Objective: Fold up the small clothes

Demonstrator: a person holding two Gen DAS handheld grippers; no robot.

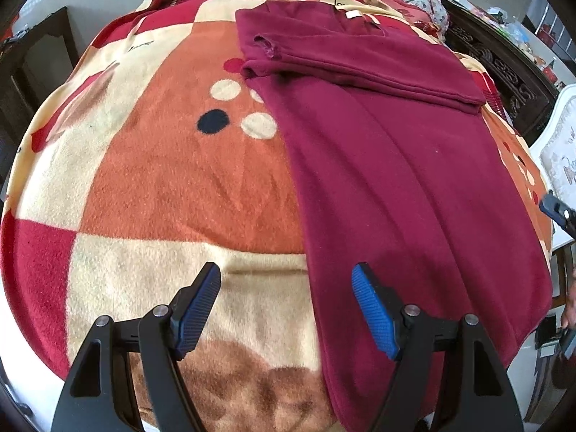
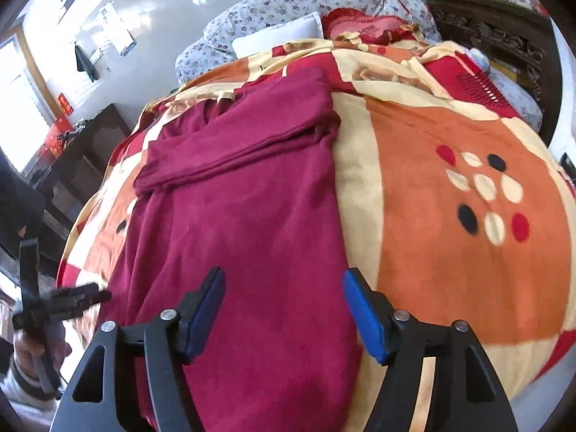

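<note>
Bright daylight, heavy fisheye warp
Window (image 2: 14, 115) blows out on the right wrist view, dark vignette in the corners, left tool (image 2: 61, 300) smeared by motion blur there.

Both grippers hang above the bed with jaws apart, nothing between them. The left gripper (image 1: 286, 289) has bare blanket (image 1: 162, 180) stretching ahead and leftward. The maroon shirt (image 1: 396, 180) lies flat, its sleeves folded across the top. Pillows (image 2: 288, 28) crowd the far end, and a dark carved cabinet (image 2: 504, 36) blocks the right side.
</note>
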